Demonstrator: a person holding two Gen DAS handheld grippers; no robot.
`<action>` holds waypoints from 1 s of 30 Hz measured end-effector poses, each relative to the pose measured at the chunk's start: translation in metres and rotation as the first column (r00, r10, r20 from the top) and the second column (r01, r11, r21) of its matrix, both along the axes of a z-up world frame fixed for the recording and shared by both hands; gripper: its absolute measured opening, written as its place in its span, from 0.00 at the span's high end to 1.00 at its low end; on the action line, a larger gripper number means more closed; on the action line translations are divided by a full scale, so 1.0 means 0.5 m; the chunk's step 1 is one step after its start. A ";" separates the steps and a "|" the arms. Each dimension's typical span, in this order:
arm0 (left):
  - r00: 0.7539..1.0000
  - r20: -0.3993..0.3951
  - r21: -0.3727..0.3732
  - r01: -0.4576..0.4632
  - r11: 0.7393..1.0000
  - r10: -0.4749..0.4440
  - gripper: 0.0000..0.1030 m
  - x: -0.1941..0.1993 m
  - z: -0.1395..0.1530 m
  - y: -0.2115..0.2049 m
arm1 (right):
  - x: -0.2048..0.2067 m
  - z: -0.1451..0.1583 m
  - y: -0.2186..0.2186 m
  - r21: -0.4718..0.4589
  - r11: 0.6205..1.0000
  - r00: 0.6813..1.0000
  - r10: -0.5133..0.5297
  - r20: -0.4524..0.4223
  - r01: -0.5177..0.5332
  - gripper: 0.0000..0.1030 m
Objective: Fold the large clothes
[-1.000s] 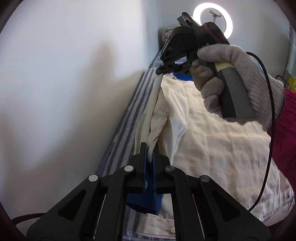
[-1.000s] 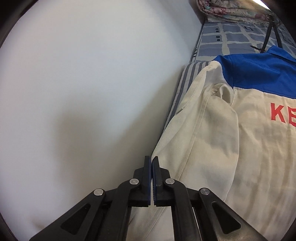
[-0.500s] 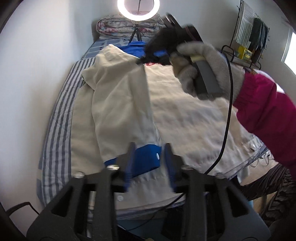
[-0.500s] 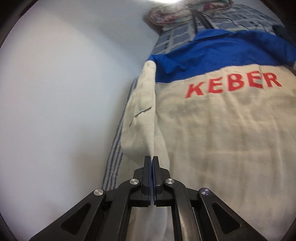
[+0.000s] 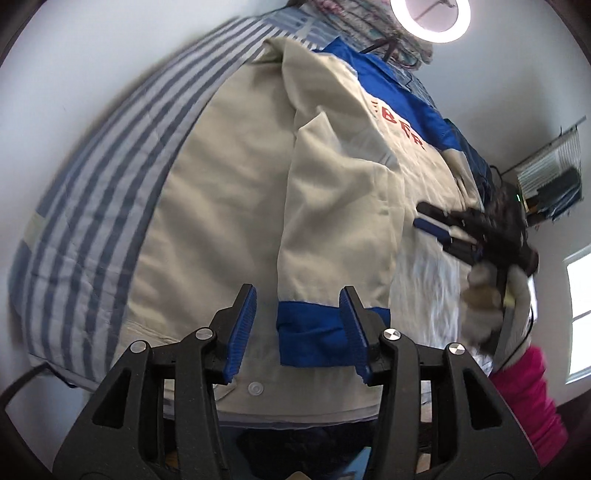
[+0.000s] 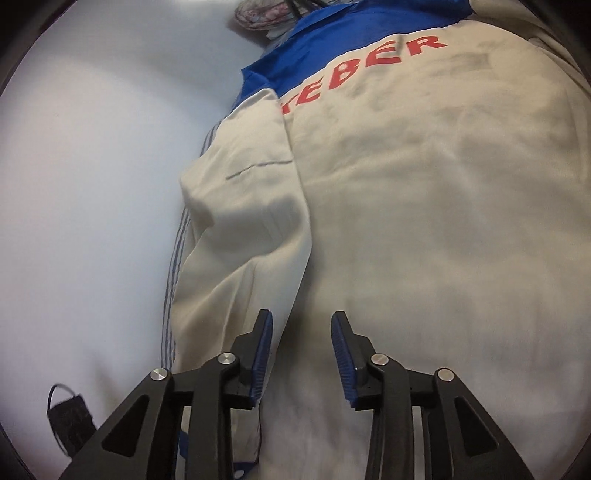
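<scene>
Cream cotton jacket (image 5: 229, 206), blue cuff (image 5: 314, 332) between parted fingers (image 5: 242, 330).

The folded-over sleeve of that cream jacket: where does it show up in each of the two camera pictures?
Left wrist view: the sleeve runs down the picture's middle, its blue cuff between the open left claw.
Right wrist view: the sleeve lies left of centre; cuff not clearly seen.
Shared landmark: the red lettering.

A ring light (image 5: 430, 20) is glowing above the striped bed (image 5: 110, 184), standing against a white wall (image 6: 92, 184), with a window (image 5: 578, 317) admitting daylight.
</scene>
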State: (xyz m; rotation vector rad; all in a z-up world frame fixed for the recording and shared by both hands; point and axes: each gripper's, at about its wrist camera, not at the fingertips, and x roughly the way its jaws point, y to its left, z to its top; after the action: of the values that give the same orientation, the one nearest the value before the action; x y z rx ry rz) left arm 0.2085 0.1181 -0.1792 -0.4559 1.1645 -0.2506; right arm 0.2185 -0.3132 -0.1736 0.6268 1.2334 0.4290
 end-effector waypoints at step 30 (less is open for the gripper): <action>0.992 -0.034 0.155 -0.113 0.981 0.120 0.97 -0.100 -0.056 0.097 | -0.232 0.028 0.351 -0.082 0.834 0.838 0.544 -0.032 -0.545 1.00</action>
State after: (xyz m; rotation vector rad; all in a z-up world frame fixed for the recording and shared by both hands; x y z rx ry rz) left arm 0.1583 0.1665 -0.2073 -0.3948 1.1851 -0.0495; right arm 0.1027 -0.1374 -0.1596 0.1846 1.4259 0.8447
